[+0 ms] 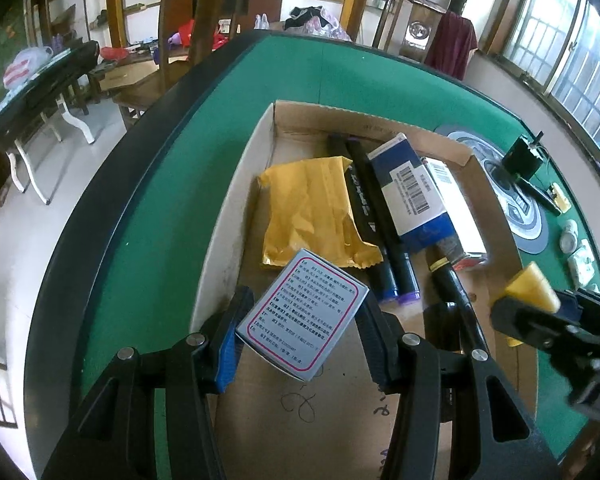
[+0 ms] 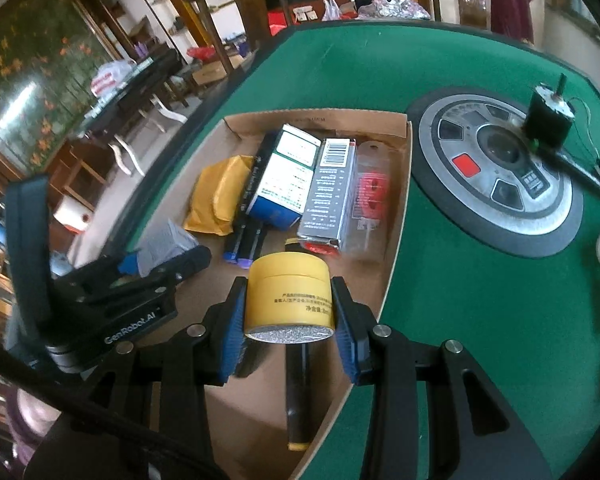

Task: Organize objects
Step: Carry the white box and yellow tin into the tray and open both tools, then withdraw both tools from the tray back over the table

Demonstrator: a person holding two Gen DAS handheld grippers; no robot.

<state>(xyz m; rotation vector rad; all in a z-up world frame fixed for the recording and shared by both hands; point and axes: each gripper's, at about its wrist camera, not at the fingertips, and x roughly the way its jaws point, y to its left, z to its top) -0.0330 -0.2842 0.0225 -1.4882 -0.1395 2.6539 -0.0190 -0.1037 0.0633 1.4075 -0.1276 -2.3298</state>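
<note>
Left wrist view: your left gripper (image 1: 302, 334) clamps a small grey box (image 1: 303, 314) with pink-framed print above the near end of the cardboard tray (image 1: 236, 208). Beyond lie a yellow packet (image 1: 312, 216), black markers (image 1: 374, 216) and a blue-and-white carton (image 1: 410, 188).

Right wrist view: your right gripper (image 2: 289, 322) grips a yellow jar (image 2: 289, 294) (lid pointing away) above the tray's near right part, on the green table (image 2: 460, 300).
</note>
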